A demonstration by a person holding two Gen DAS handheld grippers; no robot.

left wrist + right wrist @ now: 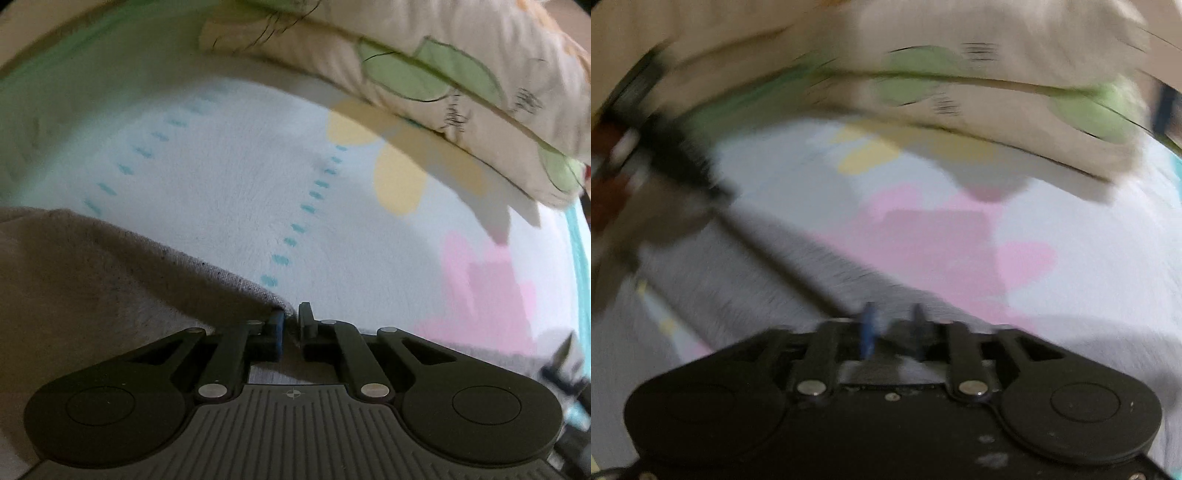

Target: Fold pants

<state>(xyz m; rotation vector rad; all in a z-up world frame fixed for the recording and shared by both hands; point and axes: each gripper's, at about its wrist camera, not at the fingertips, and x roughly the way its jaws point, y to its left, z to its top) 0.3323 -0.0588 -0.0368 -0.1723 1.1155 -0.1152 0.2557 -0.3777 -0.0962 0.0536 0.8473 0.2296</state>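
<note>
The grey pants (92, 280) hang from my left gripper (291, 317), which is shut on their edge above a white blanket (229, 192) with teal dashes and yellow and pink patches. In the blurred right wrist view the grey pants (768, 295) stretch left and down from my right gripper (892, 321), whose fingers stand close together with grey cloth between them. The same white blanket (1089, 236) lies beneath.
A stack of cream pillows (443, 74) with green leaf patches lies along the far edge of the bed; it also shows in the right wrist view (960, 92). A dark object (565, 369) sits at the right edge.
</note>
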